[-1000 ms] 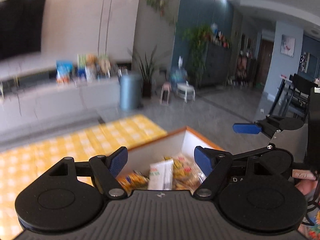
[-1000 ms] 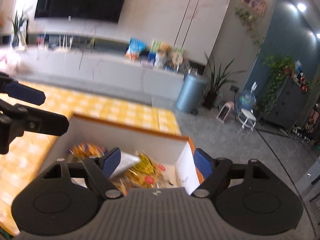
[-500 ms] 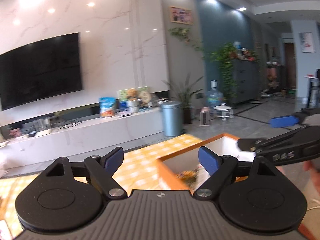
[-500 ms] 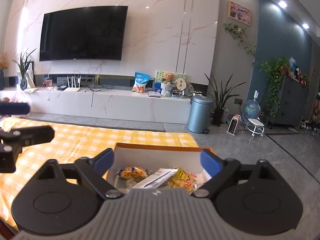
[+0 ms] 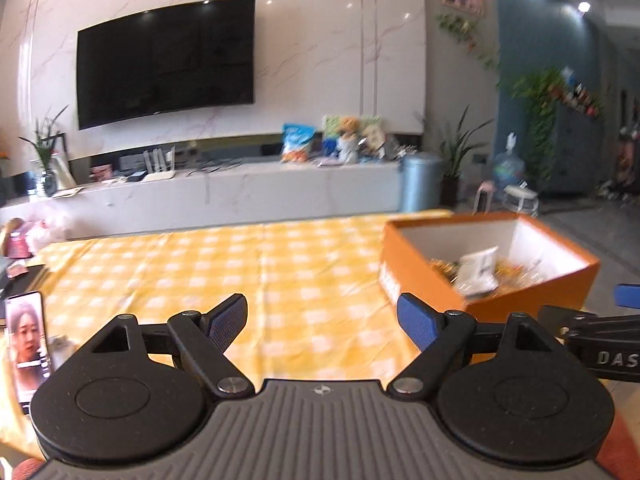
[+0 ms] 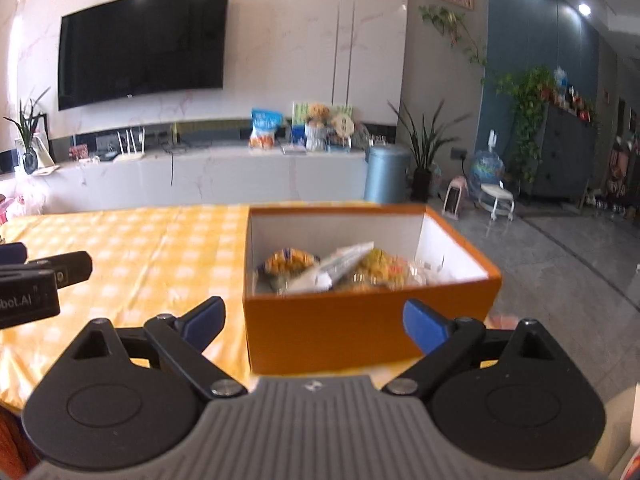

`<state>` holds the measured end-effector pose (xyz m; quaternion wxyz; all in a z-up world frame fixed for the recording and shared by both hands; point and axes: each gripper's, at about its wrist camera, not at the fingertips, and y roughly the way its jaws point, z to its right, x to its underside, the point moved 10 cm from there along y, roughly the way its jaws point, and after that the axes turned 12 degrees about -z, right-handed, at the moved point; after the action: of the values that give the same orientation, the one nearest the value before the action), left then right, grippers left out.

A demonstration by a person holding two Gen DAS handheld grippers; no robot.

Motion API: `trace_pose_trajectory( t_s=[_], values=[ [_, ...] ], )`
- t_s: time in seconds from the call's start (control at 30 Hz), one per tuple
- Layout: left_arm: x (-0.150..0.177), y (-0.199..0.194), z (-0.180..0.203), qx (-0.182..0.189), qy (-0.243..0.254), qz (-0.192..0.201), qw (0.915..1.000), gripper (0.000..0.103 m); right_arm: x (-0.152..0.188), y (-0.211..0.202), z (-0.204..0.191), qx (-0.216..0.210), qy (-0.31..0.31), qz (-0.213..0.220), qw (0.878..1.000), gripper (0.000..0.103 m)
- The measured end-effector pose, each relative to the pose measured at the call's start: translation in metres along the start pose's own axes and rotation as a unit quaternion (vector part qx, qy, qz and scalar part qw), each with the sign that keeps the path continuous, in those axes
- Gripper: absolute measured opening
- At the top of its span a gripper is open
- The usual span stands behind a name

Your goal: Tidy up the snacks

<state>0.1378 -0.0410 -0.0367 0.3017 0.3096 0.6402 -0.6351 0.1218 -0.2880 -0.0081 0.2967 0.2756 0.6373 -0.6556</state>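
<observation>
An open orange box [image 6: 360, 332] with white inner walls stands at the right end of the yellow checked table [image 6: 140, 256]. Several snack packets [image 6: 332, 272] lie inside it. The box also shows in the left wrist view [image 5: 416, 280], with the packets [image 5: 476, 272] in it. My right gripper [image 6: 314, 320] is open and empty, pulled back in front of the box's near wall. My left gripper [image 5: 322, 318] is open and empty over the bare tablecloth [image 5: 240, 264], left of the box. The right gripper's finger [image 5: 628, 295] shows at the right edge of the left wrist view.
A phone [image 5: 28, 344] with a lit screen lies at the table's left edge. Behind the table are a long white TV bench [image 6: 200, 176] with more snack bags [image 6: 264, 128], a wall TV [image 6: 140, 44], a blue bin [image 6: 386, 172] and plants.
Both grippers have lifted and drawn back from over the box. The left one has swung to the left, so the box now sits on its right. Both stay open and empty.
</observation>
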Motion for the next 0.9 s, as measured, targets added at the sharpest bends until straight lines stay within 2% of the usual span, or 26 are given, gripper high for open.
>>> trace_pose_trajectory(
  t_s=[0.1,0.3,0.47,0.67,0.9],
  values=[
    [0.0,0.007,-0.004,0.003,-0.012,-0.015,0.9998,0.099,0.009,0.01,0.001,0.0,0.006,-0.028,1.0,0.094],
    [0.007,0.008,0.0,0.008,0.013,-0.025,0.9996,0.099,0.015,0.02,0.006,0.008,0.017,-0.056,0.998,0.094],
    [0.004,0.01,0.015,0.026,0.028,-0.033,0.9988,0.099,0.008,0.017,0.012,0.018,0.023,-0.059,0.998,0.094],
    [0.01,0.016,0.023,0.03,0.039,-0.047,0.9977,0.099,0.0,0.016,0.02,0.029,0.026,-0.055,0.998,0.094],
    [0.01,0.014,0.023,0.029,0.039,-0.05,0.9976,0.099,0.004,0.016,0.017,0.023,0.025,-0.061,0.998,0.094]
  ],
)
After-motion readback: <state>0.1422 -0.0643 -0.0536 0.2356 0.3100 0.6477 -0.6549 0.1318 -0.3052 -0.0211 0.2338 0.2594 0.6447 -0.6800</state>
